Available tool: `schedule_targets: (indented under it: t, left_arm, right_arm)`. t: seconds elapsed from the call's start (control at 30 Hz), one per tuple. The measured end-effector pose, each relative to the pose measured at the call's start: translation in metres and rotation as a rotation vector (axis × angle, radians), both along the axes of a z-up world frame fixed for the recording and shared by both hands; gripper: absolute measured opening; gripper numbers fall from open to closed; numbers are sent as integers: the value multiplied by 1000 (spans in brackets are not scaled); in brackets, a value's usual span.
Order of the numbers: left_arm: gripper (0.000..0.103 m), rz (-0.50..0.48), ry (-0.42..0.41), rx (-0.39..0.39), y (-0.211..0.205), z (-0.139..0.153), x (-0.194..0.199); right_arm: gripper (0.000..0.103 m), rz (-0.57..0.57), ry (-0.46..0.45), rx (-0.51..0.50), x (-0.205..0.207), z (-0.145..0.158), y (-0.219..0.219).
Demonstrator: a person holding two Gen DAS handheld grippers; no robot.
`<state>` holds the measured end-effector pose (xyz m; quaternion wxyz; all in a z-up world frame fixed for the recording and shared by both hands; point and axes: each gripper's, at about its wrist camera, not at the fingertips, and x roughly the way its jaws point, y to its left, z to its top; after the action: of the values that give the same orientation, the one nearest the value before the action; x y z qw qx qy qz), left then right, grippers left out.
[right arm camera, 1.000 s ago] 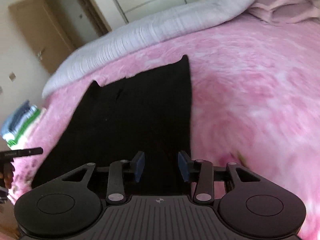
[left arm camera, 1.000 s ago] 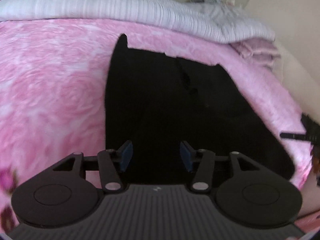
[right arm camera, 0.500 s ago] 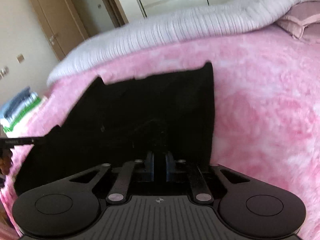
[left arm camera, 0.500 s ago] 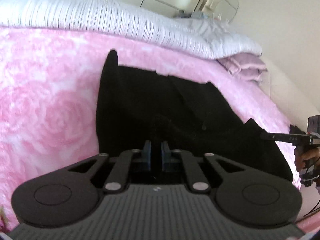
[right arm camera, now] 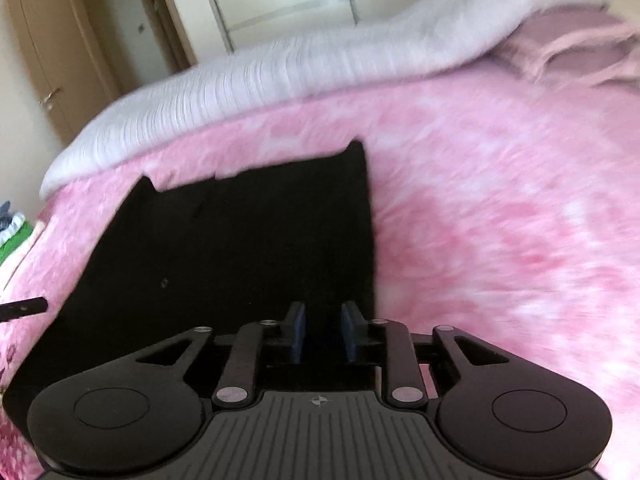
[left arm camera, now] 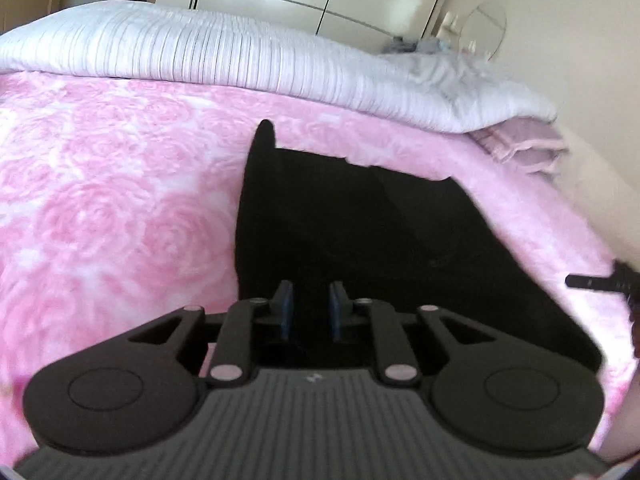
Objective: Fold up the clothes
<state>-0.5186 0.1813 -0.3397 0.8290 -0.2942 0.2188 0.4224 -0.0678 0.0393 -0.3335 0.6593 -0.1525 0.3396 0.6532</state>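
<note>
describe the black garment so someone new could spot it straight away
Find the bed with the pink rose-patterned blanket and the white striped duvet heaped along its far side. The black garment lies flat on the pink, the only dark thing there.

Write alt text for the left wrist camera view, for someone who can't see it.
The left gripper, jaws opening with a visible gap, hovers over the near edge of a black garment spread flat on a pink rose-patterned blanket. A white striped duvet lies bunched along the far side, wardrobe doors behind.
</note>
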Motion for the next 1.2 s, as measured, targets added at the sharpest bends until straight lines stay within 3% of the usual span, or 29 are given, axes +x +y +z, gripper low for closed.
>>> schedule_targets:
  t: [0.13,0.2,0.23,0.3,0.4,0.5,0.6,0.77,0.9,1.07,1.17,1.2]
  left_arm:
    - [15,-58,-8,-57,-38,-9,-3]
    - [14,-19,59,-100,-46,-29,-2]
    - [7,6,57,-95,-50,-32,-7]
    - [7,35,46,-83,-60,-29,-15]
    - [29,0,93,22,-86,-6,-20]
    - [35,-111,271,148,-122,7,-15]
    - [40,-239,477,271,-153,2,-2]
    - [40,-426,861,497,-188,-41,20]
    - [41,-566,1094,680,-190,-72,31]
    - [41,-700,1164,814,-181,-92,32]
    - [42,-749,1167,869,-173,-98,31]
    - [42,-769,1175,896,-172,-100,31]
  right_arm:
    - [25,61,-73,-21,-25,-5,-50]
    - [25,17,-121,-112,-28,-28,-59]
    - [27,-12,-145,-159,-27,-39,-62]
    - [28,-48,-101,-134,-19,-39,-71]
    - [32,-18,-97,-64,-19,-17,-92]
    - [47,75,-272,-32,-36,-10,-110]
    - [50,198,-490,-26,-61,-15,-127]
    - [52,383,-762,-43,-96,-53,-135]
    - [53,552,-1102,-26,-114,-93,-136]
    - [53,706,-1363,31,-115,-129,-126]
    - [52,768,-1410,88,-114,-140,-118]
    - [46,777,-1408,98,-111,-141,-115]
